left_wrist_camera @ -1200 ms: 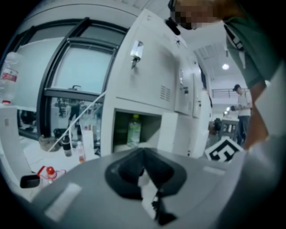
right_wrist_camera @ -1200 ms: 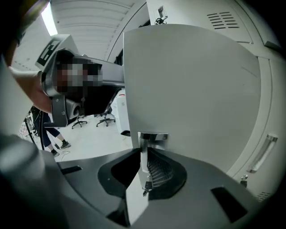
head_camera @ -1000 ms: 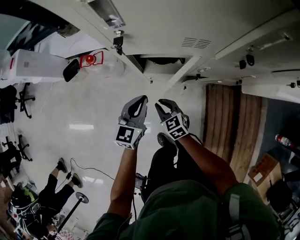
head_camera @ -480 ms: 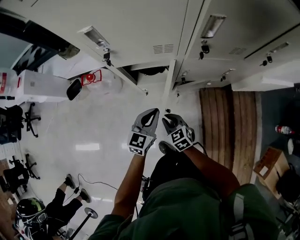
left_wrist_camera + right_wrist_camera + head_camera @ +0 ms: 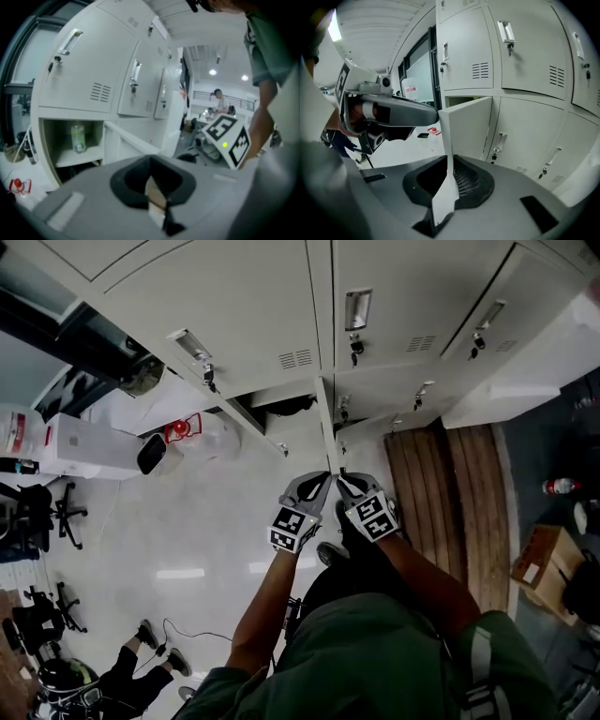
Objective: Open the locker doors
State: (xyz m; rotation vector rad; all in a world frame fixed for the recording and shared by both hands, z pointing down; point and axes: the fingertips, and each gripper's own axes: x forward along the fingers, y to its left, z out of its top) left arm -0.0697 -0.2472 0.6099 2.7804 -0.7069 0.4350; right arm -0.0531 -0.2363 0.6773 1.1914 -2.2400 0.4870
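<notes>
A bank of pale grey lockers (image 5: 234,306) fills the top of the head view. One lower locker door (image 5: 324,423) stands swung out toward me, edge-on. Both grippers meet at its free edge. My right gripper (image 5: 345,479) is shut on that edge; in the right gripper view the white door panel (image 5: 466,126) runs down between the jaws of the right gripper (image 5: 440,206). My left gripper (image 5: 322,482) sits just beside it, and a thin pale strip in line with the door (image 5: 129,138) shows between the shut jaws of the left gripper (image 5: 157,206). A bottle (image 5: 77,136) stands inside the open compartment.
Closed lockers with handles (image 5: 506,33) surround the open one. A wooden slatted surface (image 5: 445,484) lies to the right, a cardboard box (image 5: 539,563) beyond it. A white box (image 5: 89,446) and a red object (image 5: 178,427) lie left. A person (image 5: 141,681) sits on the floor.
Both grippers have moved forward together from mid-air to the open door's edge. The head view has swung so that more of the locker fronts show.
</notes>
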